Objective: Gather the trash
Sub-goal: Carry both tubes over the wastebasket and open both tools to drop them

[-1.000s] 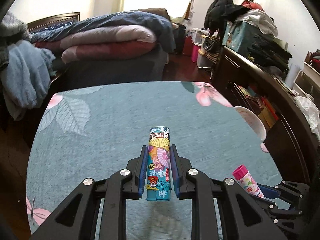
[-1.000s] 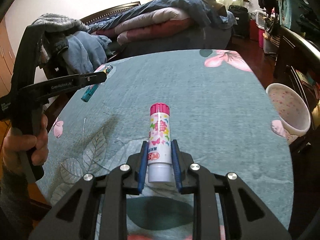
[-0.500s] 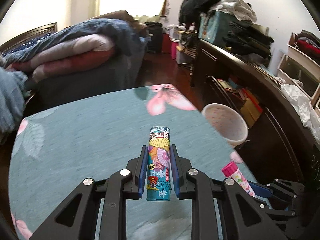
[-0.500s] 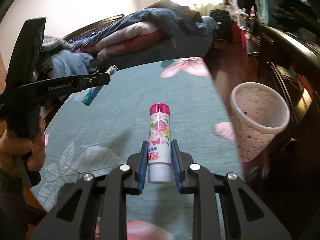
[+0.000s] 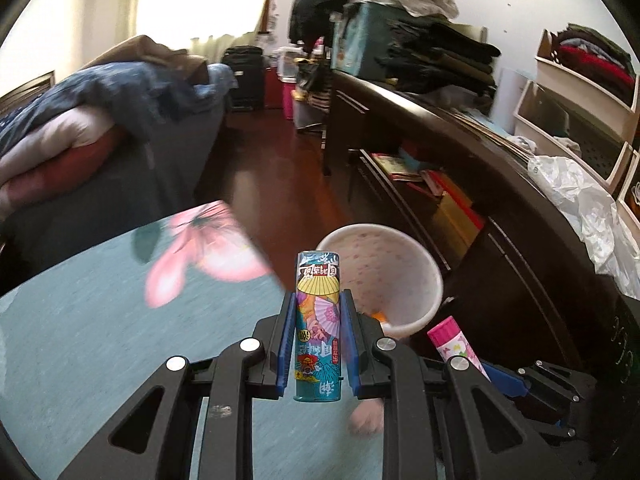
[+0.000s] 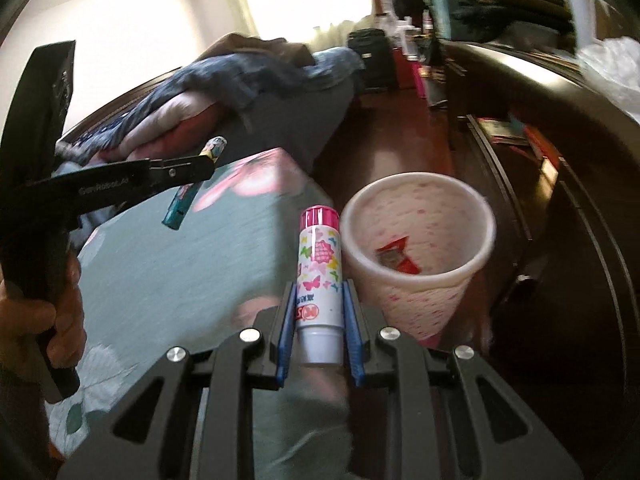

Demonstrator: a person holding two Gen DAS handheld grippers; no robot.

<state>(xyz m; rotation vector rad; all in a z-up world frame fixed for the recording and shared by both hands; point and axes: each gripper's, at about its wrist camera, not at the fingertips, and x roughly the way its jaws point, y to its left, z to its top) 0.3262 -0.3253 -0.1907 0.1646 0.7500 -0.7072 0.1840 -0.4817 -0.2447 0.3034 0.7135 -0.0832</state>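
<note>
My left gripper [image 5: 317, 312] is shut on a teal printed tube [image 5: 318, 320] and holds it upright just before the white pink-speckled trash bin [image 5: 424, 272]. My right gripper [image 6: 320, 304] is shut on a white glue stick with a pink cap [image 6: 319, 272], just left of the bin [image 6: 424, 280]. Red wrappers [image 6: 396, 258] lie inside the bin. The glue stick [image 5: 454, 344] shows at the right of the left wrist view. The left gripper with the teal tube [image 6: 194, 184] shows at the left of the right wrist view.
The teal floral tablecloth [image 5: 100, 340] ends just before the bin, which stands off the table's edge. A dark wooden cabinet [image 5: 500, 208] runs behind the bin. A bed with folded quilts [image 5: 80, 128] stands at the far left. White plastic bags [image 5: 580, 200] lie on the cabinet.
Both grippers have swung right and forward with their items, from over the table to the table's edge. The bin has grown larger and now sits right beside both held items.
</note>
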